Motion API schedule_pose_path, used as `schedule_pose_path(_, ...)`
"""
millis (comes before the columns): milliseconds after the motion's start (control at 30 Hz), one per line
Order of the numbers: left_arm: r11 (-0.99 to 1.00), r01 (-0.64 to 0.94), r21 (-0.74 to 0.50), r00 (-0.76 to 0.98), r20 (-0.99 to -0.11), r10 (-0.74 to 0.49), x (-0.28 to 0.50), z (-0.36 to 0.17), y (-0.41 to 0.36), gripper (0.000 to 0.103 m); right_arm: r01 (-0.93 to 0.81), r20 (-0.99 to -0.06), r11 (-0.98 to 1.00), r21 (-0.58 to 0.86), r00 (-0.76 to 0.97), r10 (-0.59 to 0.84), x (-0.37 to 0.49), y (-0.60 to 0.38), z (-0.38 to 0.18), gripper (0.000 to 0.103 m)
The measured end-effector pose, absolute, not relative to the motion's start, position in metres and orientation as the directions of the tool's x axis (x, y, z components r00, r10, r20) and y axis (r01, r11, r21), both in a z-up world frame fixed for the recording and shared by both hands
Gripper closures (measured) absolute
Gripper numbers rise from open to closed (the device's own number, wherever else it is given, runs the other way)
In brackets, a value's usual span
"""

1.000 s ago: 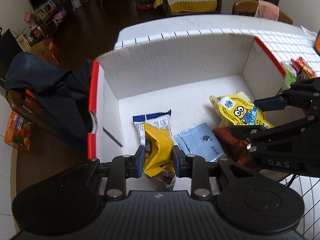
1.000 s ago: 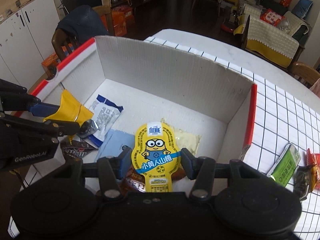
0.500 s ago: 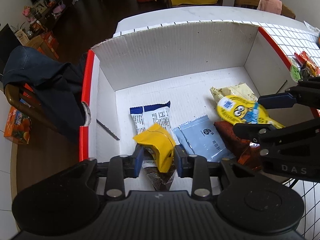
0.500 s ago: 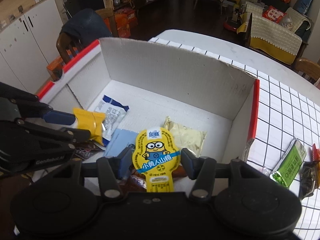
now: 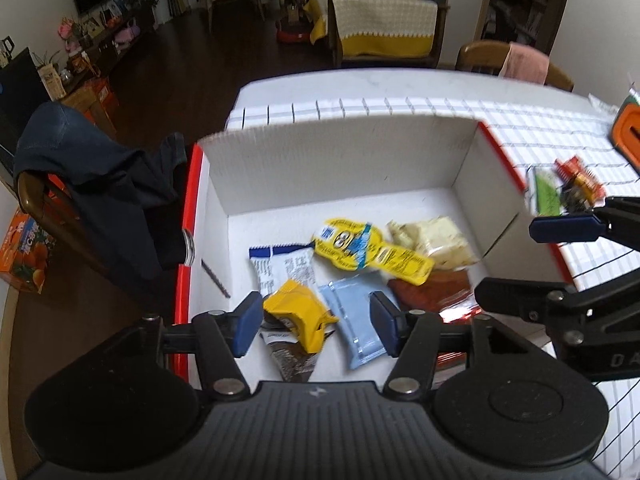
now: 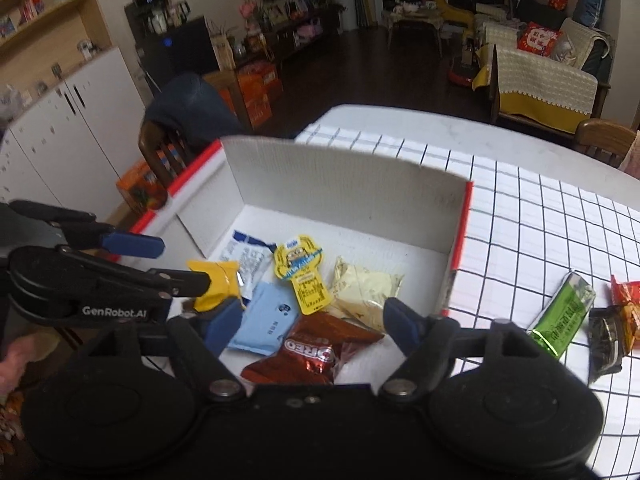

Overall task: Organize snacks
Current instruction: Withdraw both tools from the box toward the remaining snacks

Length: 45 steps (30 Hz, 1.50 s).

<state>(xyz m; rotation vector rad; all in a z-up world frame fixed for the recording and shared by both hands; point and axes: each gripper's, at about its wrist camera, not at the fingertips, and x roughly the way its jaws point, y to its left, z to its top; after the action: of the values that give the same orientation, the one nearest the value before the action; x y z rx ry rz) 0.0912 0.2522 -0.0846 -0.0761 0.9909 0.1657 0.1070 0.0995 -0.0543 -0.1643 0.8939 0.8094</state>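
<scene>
A white cardboard box [image 5: 340,160] [image 6: 340,184] with red edges holds several snack packets. My left gripper [image 5: 316,326] hangs above the near left part of the box, its jaws opening. A yellow packet [image 5: 298,314] [image 6: 214,284] lies loose between them on a dark wrapper [image 5: 292,356]. My right gripper [image 6: 312,322] [image 5: 540,260] is over the near right part, jaws opening, gripping nothing. The yellow cartoon packet [image 6: 300,268] [image 5: 368,248] lies on the box floor ahead of it. A brown Oreo packet [image 6: 316,348] sits below the right jaws.
A green packet [image 6: 560,316], a red one [image 6: 624,300] and a dark one [image 6: 604,344] lie on the checked tablecloth [image 6: 540,220] right of the box. A chair with a dark jacket [image 5: 92,184] stands left of the table.
Both grippers opened and lifted back from the box. The yellow packet left the left jaws and the cartoon packet left the right jaws; both now rest inside.
</scene>
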Motion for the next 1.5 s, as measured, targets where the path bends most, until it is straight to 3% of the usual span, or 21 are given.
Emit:
schedule_pose_path(267, 0.985, -0.171, -0.027, 0.626, -0.775, 0.088, 0.077, -0.053, 0.228, 0.023, -0.676, -0.681, 0.693, 0.25, 0.387, 0.622, 0.096, 0.062, -0.024, 0.012)
schedule_pose_path(667, 0.992, -0.111, -0.066, 0.709, -0.704, 0.033, 0.07, -0.026, 0.169, 0.016, -0.636, -0.617, 0.72, 0.277, 0.457, 0.641, 0.087, -0.011, -0.001, 0.001)
schedule_pose_path(1067, 0.996, -0.041, -0.085, 0.714, -0.7, -0.031, 0.092, -0.037, 0.099, 0.01, -0.57, -0.643, 0.785, 0.243, 0.511, 0.57, 0.102, -0.091, -0.011, 0.0)
schedule_pose_path(1500, 0.999, -0.02, -0.033, 0.687, -0.727, -0.01, 0.129, -0.066, 0.029, 0.01, -0.561, -0.676, 0.809, 0.177, 0.528, 0.515, 0.141, -0.157, -0.037, 0.0)
